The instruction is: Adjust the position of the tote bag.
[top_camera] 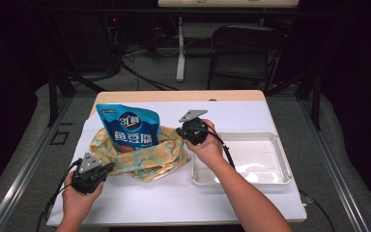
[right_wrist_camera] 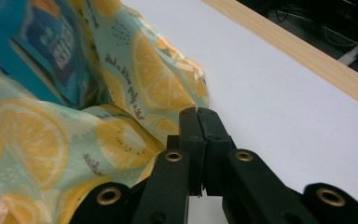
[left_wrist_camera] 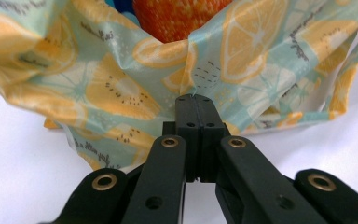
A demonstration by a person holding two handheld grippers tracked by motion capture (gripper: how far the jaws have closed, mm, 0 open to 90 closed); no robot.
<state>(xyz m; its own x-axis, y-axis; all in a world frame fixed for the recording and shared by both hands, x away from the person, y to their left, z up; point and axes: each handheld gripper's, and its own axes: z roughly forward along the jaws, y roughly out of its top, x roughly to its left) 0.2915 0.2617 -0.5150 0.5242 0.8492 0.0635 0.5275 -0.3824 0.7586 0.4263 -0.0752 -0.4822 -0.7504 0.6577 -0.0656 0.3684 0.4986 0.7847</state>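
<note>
The cloth bag [top_camera: 140, 154] on the white table [top_camera: 251, 116] is pinched by both closed grippers, left [left_wrist_camera: 195, 99] and right [right_wrist_camera: 199, 112]. The blue snack packet [top_camera: 131, 126] standing inside is seen whole from above.

white tray [top_camera: 280, 159]; black chair [top_camera: 244, 50]

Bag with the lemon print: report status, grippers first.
Left gripper shut on bag rim, near side. Right gripper shut on rim, far side. Blue snack pack upright inside. Tray beside, apart.
</note>
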